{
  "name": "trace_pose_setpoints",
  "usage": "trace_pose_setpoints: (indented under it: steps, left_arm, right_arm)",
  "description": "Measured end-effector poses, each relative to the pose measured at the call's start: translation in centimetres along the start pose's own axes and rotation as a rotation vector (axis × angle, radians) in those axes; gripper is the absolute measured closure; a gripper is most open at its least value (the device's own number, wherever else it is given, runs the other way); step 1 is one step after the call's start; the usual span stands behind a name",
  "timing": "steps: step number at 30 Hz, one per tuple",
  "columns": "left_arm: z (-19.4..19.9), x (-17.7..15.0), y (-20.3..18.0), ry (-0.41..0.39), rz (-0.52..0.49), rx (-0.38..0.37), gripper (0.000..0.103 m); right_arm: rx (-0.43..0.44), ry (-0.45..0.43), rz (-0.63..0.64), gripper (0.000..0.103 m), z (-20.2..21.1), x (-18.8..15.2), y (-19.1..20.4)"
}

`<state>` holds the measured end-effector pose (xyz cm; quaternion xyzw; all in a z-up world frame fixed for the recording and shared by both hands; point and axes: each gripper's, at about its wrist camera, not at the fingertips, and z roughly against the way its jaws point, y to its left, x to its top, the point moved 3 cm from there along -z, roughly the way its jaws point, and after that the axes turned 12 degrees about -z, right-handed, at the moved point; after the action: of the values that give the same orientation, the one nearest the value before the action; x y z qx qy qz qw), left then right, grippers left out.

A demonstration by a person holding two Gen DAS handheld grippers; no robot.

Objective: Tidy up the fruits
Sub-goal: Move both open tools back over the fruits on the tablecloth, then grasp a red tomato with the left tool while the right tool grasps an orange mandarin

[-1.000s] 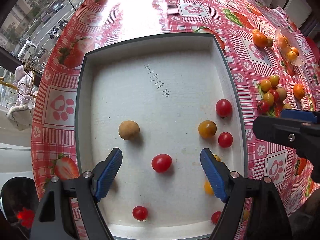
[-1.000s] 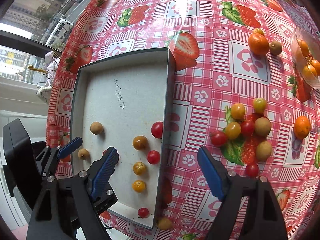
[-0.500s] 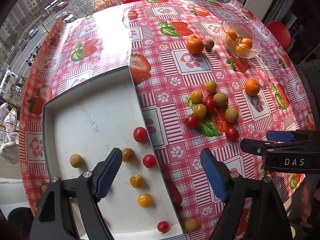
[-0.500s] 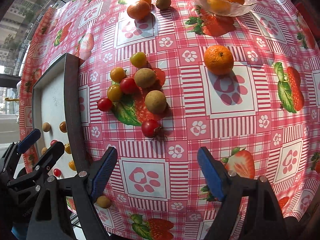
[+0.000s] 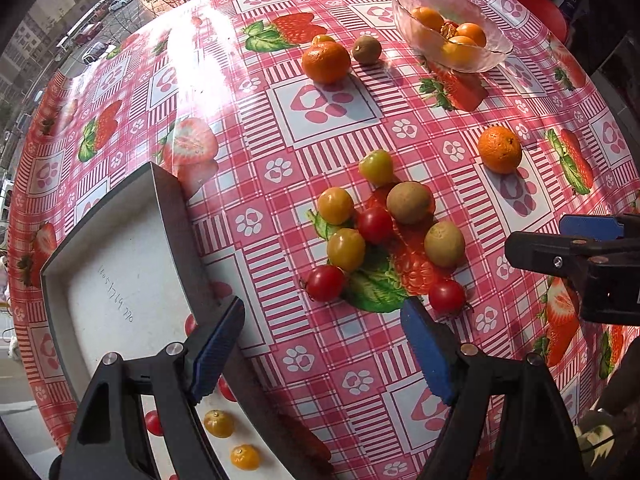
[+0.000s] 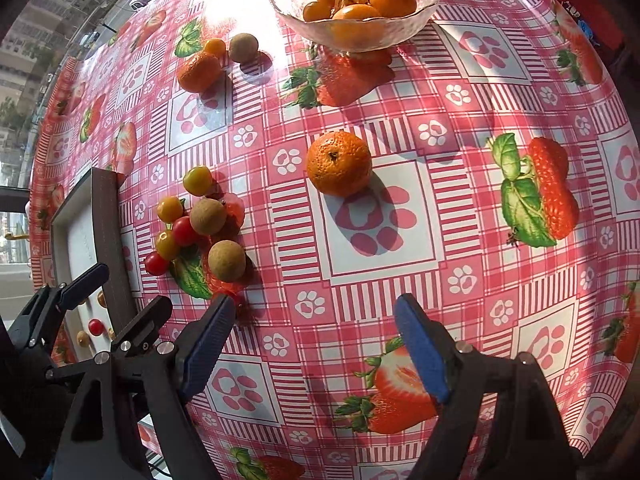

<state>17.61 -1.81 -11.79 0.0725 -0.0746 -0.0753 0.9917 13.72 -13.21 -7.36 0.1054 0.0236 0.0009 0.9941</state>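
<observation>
A cluster of cherry tomatoes (image 5: 325, 282) and brown longans (image 5: 408, 202) lies on the tablecloth just ahead of my left gripper (image 5: 326, 346), which is open and empty. The white tray (image 5: 120, 264) with several small fruits sits at the left. My right gripper (image 6: 316, 346) is open and empty, low over the cloth, with a tangerine (image 6: 339, 163) ahead and the cluster (image 6: 218, 260) to its left. The right gripper also shows in the left wrist view (image 5: 576, 252), and the left one in the right wrist view (image 6: 120, 304).
A glass bowl (image 6: 416, 12) with oranges stands at the far side. Another tangerine (image 5: 326, 61) and a longan (image 5: 366, 49) lie near it. A tangerine (image 5: 499, 149) lies right of the cluster. The round table's edge curves near on all sides.
Both grippers have swung right, away from the tray toward the fruit cluster and tangerine. Both stay open and empty.
</observation>
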Motion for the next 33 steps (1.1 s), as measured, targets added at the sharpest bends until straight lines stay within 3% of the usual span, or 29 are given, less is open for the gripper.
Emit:
trace_pose_setpoints:
  steps: [13,18,22,26,28,33]
  left_arm:
    - [-2.7,0.4,1.0,0.043,0.041,-0.004,0.022]
    - [-2.7,0.9,1.4,0.04,0.066,-0.037,0.032]
    - [-3.0,0.6,1.5,0.033,0.097,-0.058,0.043]
    - [-2.5,0.7,1.5,0.026,0.096,-0.06,0.068]
    - [-2.3,0.7,1.6,0.025,0.1,-0.065,0.073]
    - [-1.6,0.3,1.8,0.012,0.11,-0.078,0.074]
  right_arm:
    - [-0.037,-0.023,0.023,0.018,-1.8,3.9,0.1]
    - [-0.047,-0.049,0.049,0.02,-2.2,5.2,0.8]
    - [-0.048,-0.066,0.081,0.038,-2.1,6.1,2.0]
    - [-0.053,-0.081,0.099,0.063,-2.0,6.4,2.6]
    - [-0.04,-0.078,0.098,0.063,-1.9,6.3,2.4]
    - [-0.014,-0.075,0.091,0.063,-1.2,5.2,1.5]
